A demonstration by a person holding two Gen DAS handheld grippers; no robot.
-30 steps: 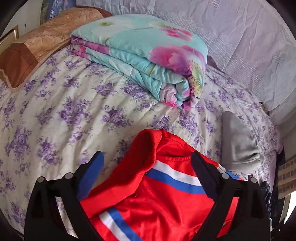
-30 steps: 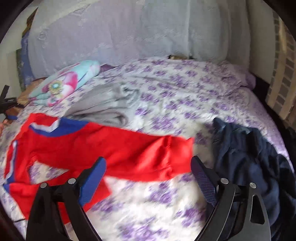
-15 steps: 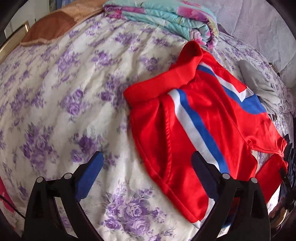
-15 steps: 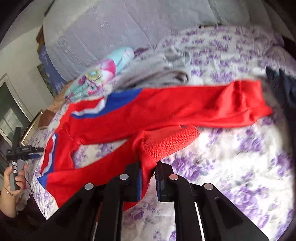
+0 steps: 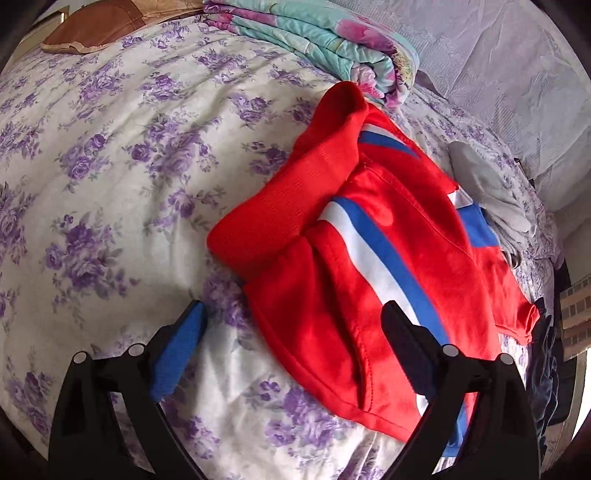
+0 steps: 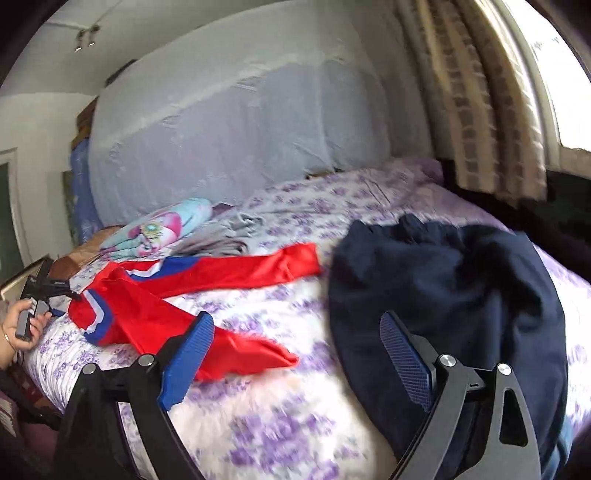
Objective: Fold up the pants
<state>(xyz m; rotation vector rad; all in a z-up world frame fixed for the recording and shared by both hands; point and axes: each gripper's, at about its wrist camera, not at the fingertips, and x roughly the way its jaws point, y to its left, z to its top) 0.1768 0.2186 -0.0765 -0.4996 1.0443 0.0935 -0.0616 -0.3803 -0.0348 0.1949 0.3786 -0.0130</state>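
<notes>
Red pants (image 5: 369, 258) with a white and blue side stripe lie on the purple-flowered bedsheet (image 5: 110, 166), waistband end toward the folded quilt. My left gripper (image 5: 291, 332) is open and empty, hovering over the pants' near edge. In the right wrist view the pants (image 6: 192, 295) lie spread with both legs pointing right, the near leg ending just past my left finger. My right gripper (image 6: 295, 343) is open and empty above the sheet, between the near leg end and a dark garment. The left gripper (image 6: 40, 288) shows held in a hand at the far left.
A folded floral quilt (image 5: 325, 40) and a brown pillow (image 5: 99, 26) lie at the head of the bed. A grey garment (image 5: 487, 192) lies beyond the pants. A dark navy garment (image 6: 443, 295) is heaped at right. A covered headboard (image 6: 240, 129) and curtain (image 6: 480, 92) stand behind.
My right gripper has opened and let go of the red pant leg, then pulled back and up. My left gripper stayed open and shifted closer over the pants' waistband end.
</notes>
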